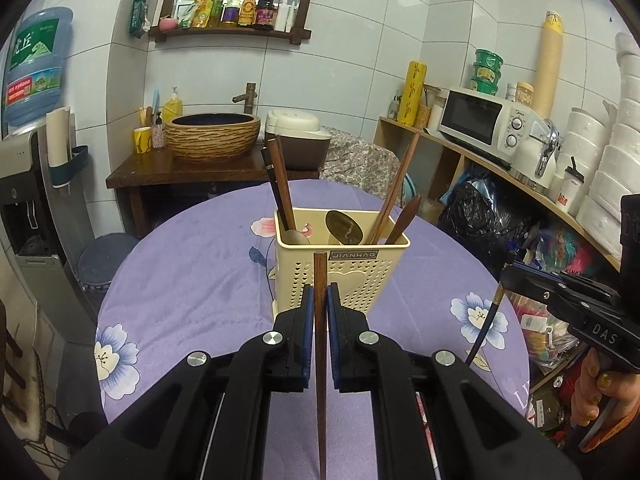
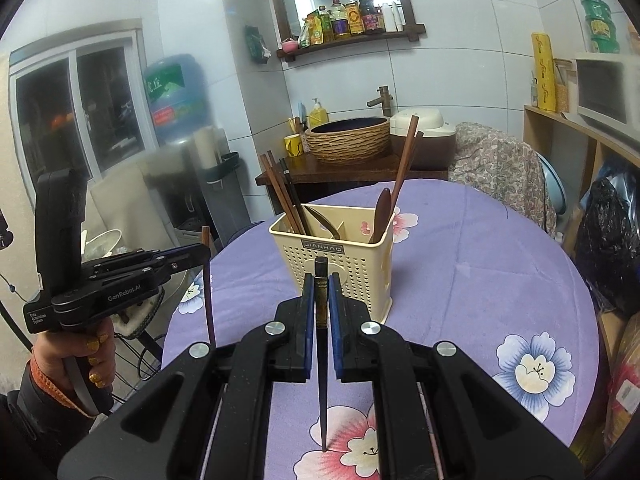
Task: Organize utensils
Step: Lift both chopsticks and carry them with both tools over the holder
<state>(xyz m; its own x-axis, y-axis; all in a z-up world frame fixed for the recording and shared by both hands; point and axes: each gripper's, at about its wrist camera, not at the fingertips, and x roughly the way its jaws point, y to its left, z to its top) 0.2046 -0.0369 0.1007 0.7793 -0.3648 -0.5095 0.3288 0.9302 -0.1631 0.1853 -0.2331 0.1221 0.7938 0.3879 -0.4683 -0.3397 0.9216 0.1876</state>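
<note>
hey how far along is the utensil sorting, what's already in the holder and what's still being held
Mostly done, by the look of it. The cream holder already has wooden chopsticks, a metal spoon and a wooden spoon standing in it. In hand: the left gripper is shut on a brown chopstick, the right gripper on a dark chopstick. Both remain outside the holder. No loose utensils show on the table.

1. "jianhao" on a dark label on the cream utensil holder (image 1: 352, 276), just ahead of the left gripper (image 1: 320, 300).
2. "genrobot.ai" along that gripper's side.
3. "das" on the right gripper (image 1: 505, 276).
</note>
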